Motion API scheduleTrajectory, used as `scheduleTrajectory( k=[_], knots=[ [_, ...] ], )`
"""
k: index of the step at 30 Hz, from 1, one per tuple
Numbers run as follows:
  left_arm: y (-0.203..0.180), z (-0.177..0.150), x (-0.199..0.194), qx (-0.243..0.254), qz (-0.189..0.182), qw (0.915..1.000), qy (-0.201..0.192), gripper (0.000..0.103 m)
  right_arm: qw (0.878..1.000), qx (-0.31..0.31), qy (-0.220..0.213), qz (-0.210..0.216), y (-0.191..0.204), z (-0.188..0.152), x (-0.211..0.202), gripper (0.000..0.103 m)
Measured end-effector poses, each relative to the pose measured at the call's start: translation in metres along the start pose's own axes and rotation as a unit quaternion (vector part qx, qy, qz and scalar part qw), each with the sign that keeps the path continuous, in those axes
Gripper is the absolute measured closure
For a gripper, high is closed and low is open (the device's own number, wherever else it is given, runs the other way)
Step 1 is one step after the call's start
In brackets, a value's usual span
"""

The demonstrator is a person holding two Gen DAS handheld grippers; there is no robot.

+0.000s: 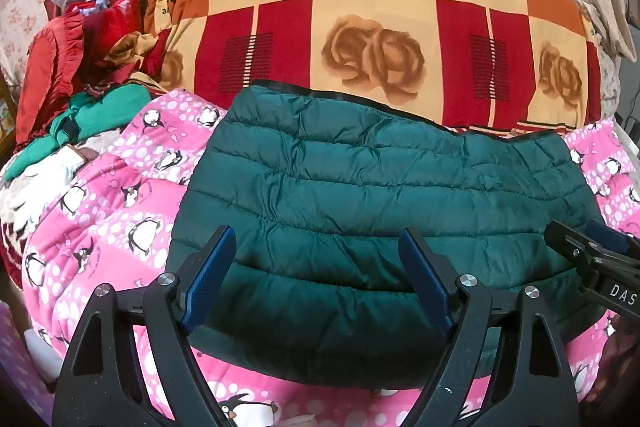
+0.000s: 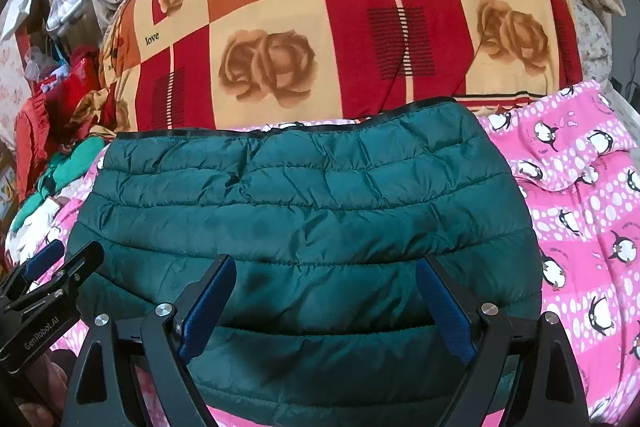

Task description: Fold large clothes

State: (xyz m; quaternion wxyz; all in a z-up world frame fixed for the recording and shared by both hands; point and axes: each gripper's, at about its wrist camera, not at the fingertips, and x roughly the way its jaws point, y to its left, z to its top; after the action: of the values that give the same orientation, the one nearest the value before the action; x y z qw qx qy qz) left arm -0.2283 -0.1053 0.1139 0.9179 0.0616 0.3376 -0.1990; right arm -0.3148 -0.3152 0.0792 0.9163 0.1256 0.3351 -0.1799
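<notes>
Slippage is the risk: left gripper (image 1: 316,277) and right gripper (image 2: 326,305) (both spread apart, holding nothing) over slick puffy jacket (image 1: 380,187) mid-frame.

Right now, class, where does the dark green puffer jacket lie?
In both wrist views the dark green puffer jacket lies centred on the pink penguin blanket, its far edge near the rose-patterned quilt.

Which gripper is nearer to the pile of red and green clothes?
Left. The left gripper hovers open over the dark green puffer jacket, on the side toward the clothes pile. The right gripper is farther away.
</notes>
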Motion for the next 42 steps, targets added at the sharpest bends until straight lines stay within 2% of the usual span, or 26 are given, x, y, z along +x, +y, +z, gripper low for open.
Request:
scheduleTrajectory(
  k=[42],
  knots=[
    [-0.002,0.009,0.025,0.01,0.005,0.9999,0.01,0.019,1.0,-0.008,0.01,-0.004,-0.002,0.012,0.023,0.013]
  ],
)
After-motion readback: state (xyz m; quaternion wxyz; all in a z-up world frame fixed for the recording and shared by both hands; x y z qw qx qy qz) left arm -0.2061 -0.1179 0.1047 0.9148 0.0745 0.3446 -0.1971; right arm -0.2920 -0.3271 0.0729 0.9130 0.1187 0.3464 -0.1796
